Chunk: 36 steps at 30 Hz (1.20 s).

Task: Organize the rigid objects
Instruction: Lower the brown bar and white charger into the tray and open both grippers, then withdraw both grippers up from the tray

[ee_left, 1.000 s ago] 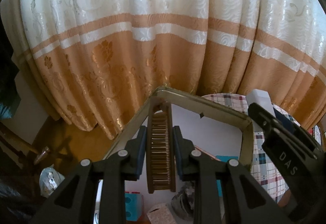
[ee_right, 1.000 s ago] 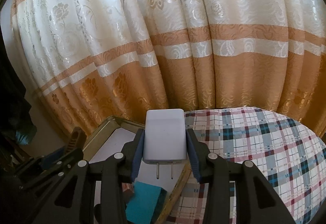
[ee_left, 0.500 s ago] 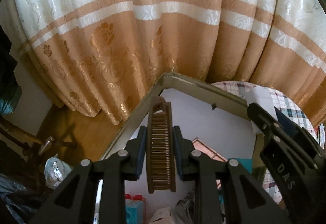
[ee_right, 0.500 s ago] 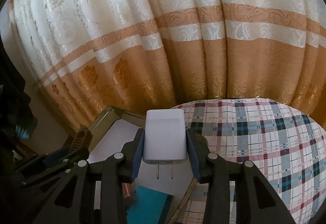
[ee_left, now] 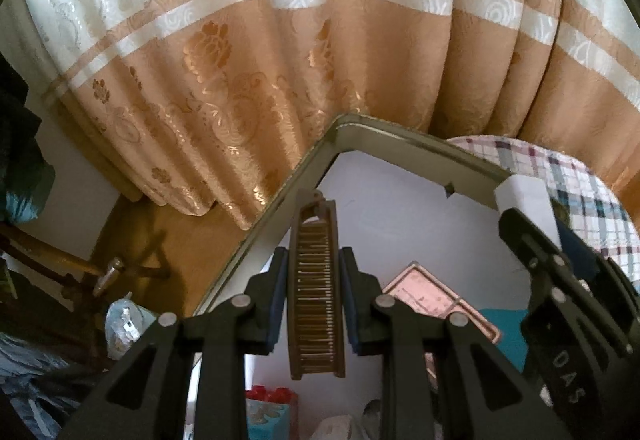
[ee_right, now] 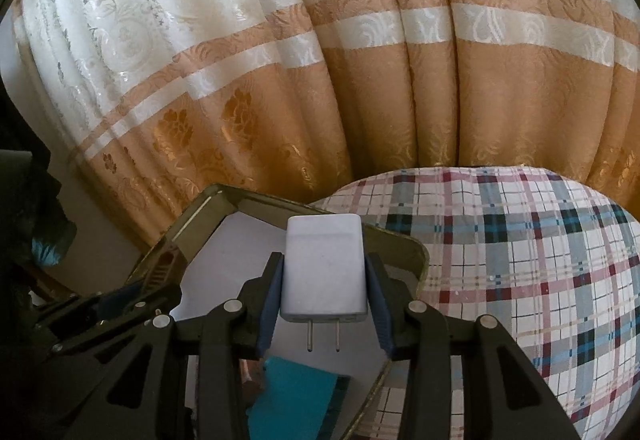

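Right wrist: right gripper (ee_right: 324,294) clamps white charger (ee_right: 323,268).

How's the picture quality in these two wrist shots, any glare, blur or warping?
Left wrist view: fisheye bends the curtain bands, glossy floral glints, comb sharp, dark vignette corners. Right wrist view: same barrel warp bulges the plaid cloth; white charger crisp, evenly lit, no motion blur.

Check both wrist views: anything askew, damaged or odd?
Nothing stands out. The left gripper holds the comb straight, the right gripper holds the white charger squarely, prongs toward the camera, both over the tray. No spill or damage shows.
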{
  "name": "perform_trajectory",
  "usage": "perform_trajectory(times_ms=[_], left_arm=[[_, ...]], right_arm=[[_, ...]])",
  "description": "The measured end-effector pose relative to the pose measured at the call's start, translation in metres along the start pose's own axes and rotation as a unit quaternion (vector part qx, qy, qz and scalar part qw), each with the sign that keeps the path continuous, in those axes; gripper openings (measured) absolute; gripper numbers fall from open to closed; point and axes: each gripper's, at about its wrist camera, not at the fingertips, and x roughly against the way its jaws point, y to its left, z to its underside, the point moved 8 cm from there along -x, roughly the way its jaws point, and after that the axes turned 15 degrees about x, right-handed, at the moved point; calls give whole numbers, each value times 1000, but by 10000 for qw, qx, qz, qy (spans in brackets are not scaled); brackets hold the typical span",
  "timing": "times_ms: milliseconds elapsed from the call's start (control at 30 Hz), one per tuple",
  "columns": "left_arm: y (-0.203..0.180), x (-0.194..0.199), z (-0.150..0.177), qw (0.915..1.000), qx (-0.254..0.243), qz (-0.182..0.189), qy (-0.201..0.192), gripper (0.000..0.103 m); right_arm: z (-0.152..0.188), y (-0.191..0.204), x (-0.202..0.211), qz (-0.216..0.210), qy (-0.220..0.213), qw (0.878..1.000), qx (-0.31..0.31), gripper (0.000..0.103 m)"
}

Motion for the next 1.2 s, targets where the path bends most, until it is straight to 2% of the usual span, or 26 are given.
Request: perform_trajectory(times_ms=[467, 500, 533, 600, 733, 867, 967, 1033, 1067, 1200], left_arm=[[7, -17, 3, 9993, 125, -195, 285, 24], [7, -18, 5, 9992, 178, -153, 326, 31], [7, -18, 5, 9991, 178, -146, 353, 48], [6, -16, 7, 9993, 118, -229, 270, 67], [4, -1, 5, 9999, 91, -132, -42, 71], [3, 10, 4, 9996, 61, -80, -247, 74], [6, 16, 5, 9993, 207, 126, -283, 75], [10, 18, 9, 9989, 321, 232, -258, 81], [11, 19, 10, 9987, 346, 255, -255, 83], [12, 28, 17, 9985, 265, 225, -423, 88]], right_arm=[[0, 4, -6, -155, -31, 9998, 131, 44], [0, 5, -7, -182, -43, 9997, 133, 44], [1, 5, -6, -167, -66, 9998, 123, 46], [2, 3, -5, -65, -100, 9999, 76, 53], [2, 1, 9, -105, -363, 9992, -101, 65], [-1, 2, 22, -123, -547, 9983, -126, 66], [-4, 5, 32, -83, -626, 9979, -109, 67], [-4, 6, 39, -63, -714, 9973, -142, 79], [-4, 7, 44, -36, -780, 9968, -160, 82], [0, 13, 57, 100, -913, 9957, -87, 83]])
